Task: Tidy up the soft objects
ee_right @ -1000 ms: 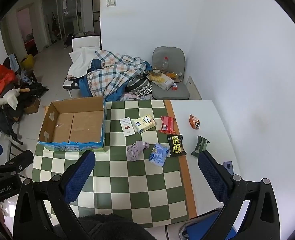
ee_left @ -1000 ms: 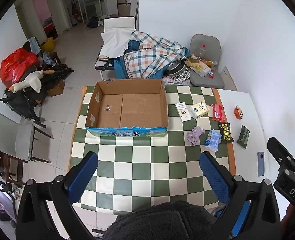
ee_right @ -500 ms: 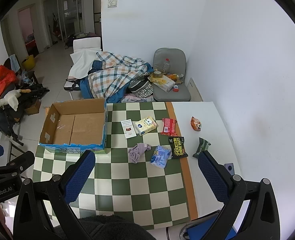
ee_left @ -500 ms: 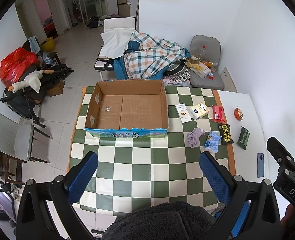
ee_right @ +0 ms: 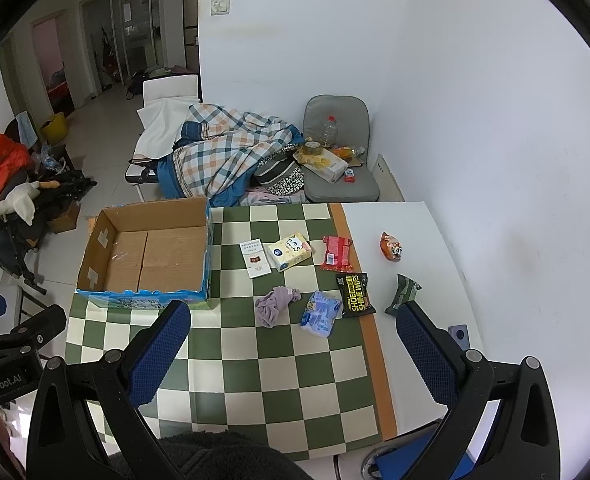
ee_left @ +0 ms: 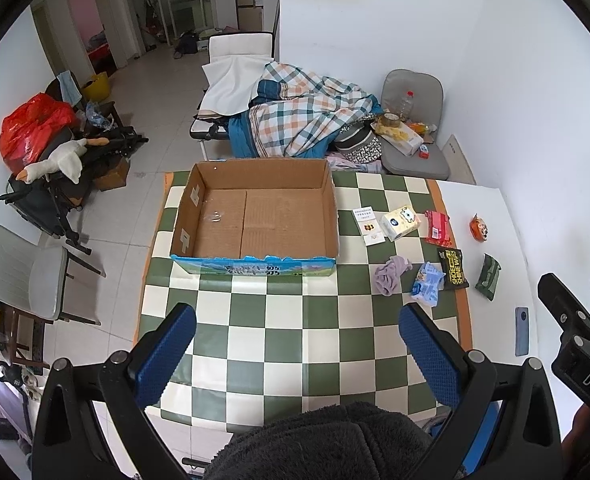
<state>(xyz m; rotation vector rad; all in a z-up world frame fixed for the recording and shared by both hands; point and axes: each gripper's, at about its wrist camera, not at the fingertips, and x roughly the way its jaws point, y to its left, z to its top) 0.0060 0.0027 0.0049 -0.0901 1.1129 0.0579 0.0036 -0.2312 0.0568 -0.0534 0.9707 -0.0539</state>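
Tongs first: your left tongs (ee_left: 297, 354) hang spread wide over the near half of the green-and-white checkered counter (ee_left: 279, 320), holding nothing, and your right tongs (ee_right: 293, 354) are spread just as wide and equally bare. Your left wrist view looks straight down into the open brown cardboard box with the blue printed front (ee_left: 255, 220), so you see its whole floor; your right wrist view shows that box (ee_right: 147, 252) off to the left and at a slant. From the left view you also catch the black body of the right tongs at the far right edge, and a grey chair (ee_left: 23, 276) beside the counter that the right view does not show.

Your soft things lie to the right of the box. The crumpled lilac cloth (ee_right: 275, 304) is bunched into a loose wad on a green square, just beside the pale blue soft packet (ee_right: 321, 314). Behind them sit the cream tissue pack with a cartoon print (ee_right: 289, 256), the white card (ee_right: 256, 258) and the red wrapper (ee_right: 337, 254). The black pouch with yellow lettering (ee_right: 354, 290) touches the orange border strip.
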